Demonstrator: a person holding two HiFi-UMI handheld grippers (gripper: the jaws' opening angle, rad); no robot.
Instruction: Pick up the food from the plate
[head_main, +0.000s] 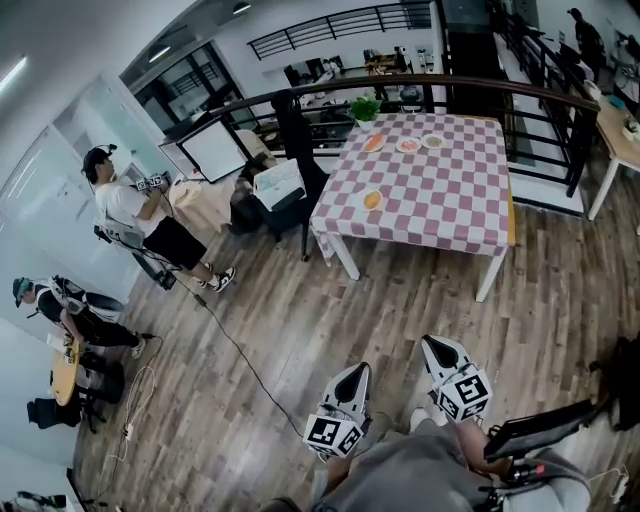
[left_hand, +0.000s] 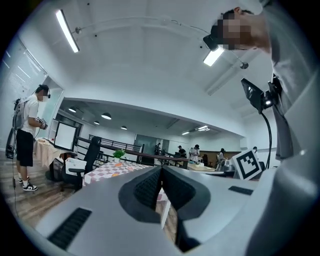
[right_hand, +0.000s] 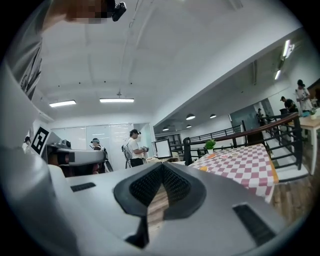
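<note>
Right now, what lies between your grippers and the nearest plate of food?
In the head view, only wood floor and the near edge of the tablecloth separate the left gripper and right gripper from the plate.

The table (head_main: 440, 200) stands well ahead of the two grippers, with open floor (head_main: 300, 300) between. The left gripper (head_main: 355, 375) and right gripper (head_main: 437, 350) sit side by side, close in front of the person holding them. One plate of food (head_main: 372, 200) lies near the table's near left edge. Three more plates (head_main: 408, 145) sit in a row along the far edge. A potted plant (head_main: 365, 108) is at the far left corner, with a railing (head_main: 480, 85) behind. A chair (head_main: 290, 165) stands left of the table, and a standing person (head_main: 135, 215) is farther left.
</note>
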